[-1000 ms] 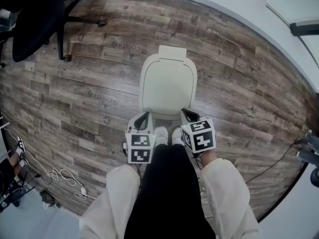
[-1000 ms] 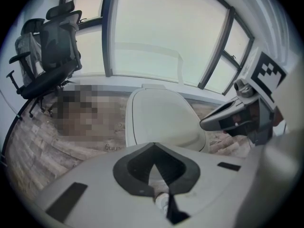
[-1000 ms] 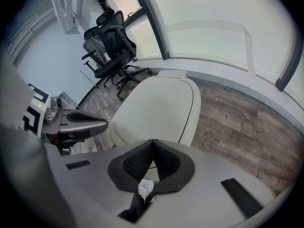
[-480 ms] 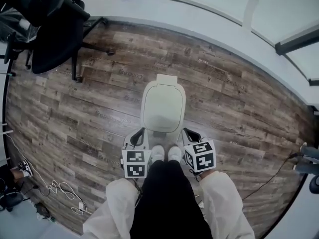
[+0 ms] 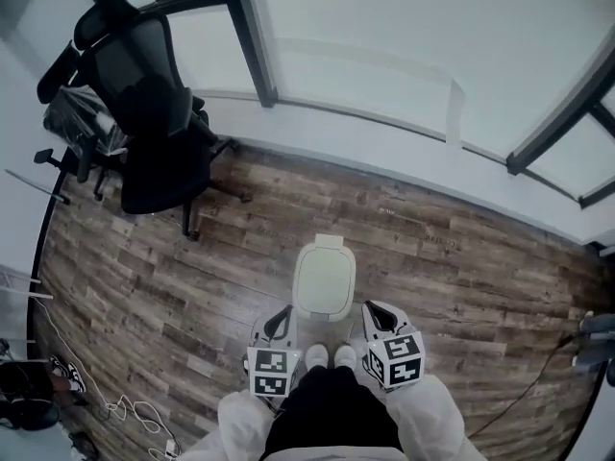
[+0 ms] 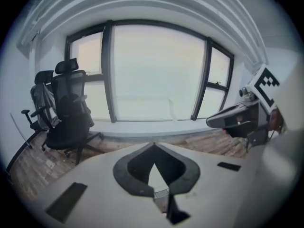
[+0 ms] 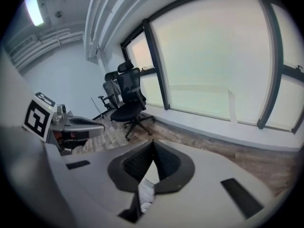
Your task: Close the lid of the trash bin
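I see the wood floor (image 5: 461, 257) with a black chair (image 5: 154, 133) well apart at the left. The bin (image 5: 323, 307), its lid (image 5: 323, 279) down, stands between my grippers. The left gripper (image 5: 284, 313) and right gripper (image 5: 371, 308) have their jaws together, holding nothing.

Left gripper (image 6: 154, 150) closed; office chair (image 6: 69, 115) beyond

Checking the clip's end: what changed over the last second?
The view lifted and drew back: the trash bin now looks smaller and lower, the office chair shows whole and the window comes into sight. Nothing taken hold of or let go. Same: lid shut, left gripper and right gripper flanking the bin.
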The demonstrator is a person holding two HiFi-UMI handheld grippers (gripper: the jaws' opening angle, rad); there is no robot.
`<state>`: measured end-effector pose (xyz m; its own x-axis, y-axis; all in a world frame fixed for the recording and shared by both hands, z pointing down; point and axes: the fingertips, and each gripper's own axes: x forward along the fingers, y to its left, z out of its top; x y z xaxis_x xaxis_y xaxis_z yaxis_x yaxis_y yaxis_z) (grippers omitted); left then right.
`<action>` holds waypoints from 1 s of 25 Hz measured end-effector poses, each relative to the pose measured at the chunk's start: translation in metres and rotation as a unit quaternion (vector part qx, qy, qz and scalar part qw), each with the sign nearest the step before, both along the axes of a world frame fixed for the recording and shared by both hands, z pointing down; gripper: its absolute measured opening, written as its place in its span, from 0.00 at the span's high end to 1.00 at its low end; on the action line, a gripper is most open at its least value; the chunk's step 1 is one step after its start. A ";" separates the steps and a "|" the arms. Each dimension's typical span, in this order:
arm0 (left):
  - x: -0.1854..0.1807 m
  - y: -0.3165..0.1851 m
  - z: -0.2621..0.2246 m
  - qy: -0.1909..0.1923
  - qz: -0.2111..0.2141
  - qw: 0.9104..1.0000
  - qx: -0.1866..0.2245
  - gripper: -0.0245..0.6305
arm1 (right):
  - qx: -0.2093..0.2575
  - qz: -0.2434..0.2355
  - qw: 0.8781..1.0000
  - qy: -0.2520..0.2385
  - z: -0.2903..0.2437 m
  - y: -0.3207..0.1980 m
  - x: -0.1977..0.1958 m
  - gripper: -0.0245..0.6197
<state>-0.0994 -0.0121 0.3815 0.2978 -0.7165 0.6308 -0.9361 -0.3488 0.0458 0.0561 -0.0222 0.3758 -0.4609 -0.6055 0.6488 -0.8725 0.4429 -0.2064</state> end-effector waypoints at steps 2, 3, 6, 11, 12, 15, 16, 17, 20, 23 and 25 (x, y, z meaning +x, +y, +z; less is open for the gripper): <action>0.003 0.005 -0.042 0.010 0.004 1.000 0.020 0.95 | 0.029 -0.002 0.999 -0.017 -0.050 0.003 -0.003 0.93; 0.005 0.008 -0.061 0.012 0.006 1.000 0.028 0.95 | 0.042 -0.003 0.999 -0.026 -0.073 0.005 -0.003 0.92; 0.008 0.008 -0.112 -0.007 0.006 0.998 0.065 0.95 | 0.080 -0.002 0.996 -0.050 -0.133 0.011 0.005 0.93; 0.014 0.023 -0.194 0.024 0.005 0.994 0.107 0.95 | 0.119 0.018 0.991 -0.061 -0.202 0.036 0.021 0.93; 0.014 0.027 -0.206 0.026 0.006 0.993 0.114 0.95 | 0.126 0.019 0.990 -0.062 -0.214 0.041 0.021 0.93; 0.012 0.035 -0.238 0.042 0.003 0.990 0.132 0.95 | 0.153 0.019 0.986 -0.061 -0.247 0.048 0.017 0.93; 0.011 0.037 -0.247 0.048 0.002 0.989 0.138 0.95 | 0.162 0.019 0.985 -0.060 -0.257 0.050 0.016 0.93; 0.011 0.040 -0.256 0.052 0.001 0.988 0.145 0.95 | 0.171 0.019 0.983 -0.060 -0.266 0.051 0.014 0.93; 0.014 0.050 -0.281 0.058 0.004 0.984 0.167 0.95 | 0.198 0.018 0.978 -0.065 -0.291 0.061 0.010 0.93; 0.019 0.053 -0.305 0.063 0.013 0.980 0.188 0.95 | 0.223 0.016 0.972 -0.070 -0.311 0.066 0.008 0.93; 0.021 0.049 -0.317 0.065 0.015 0.977 0.201 0.95 | 0.230 0.016 0.971 -0.069 -0.316 0.065 0.007 0.93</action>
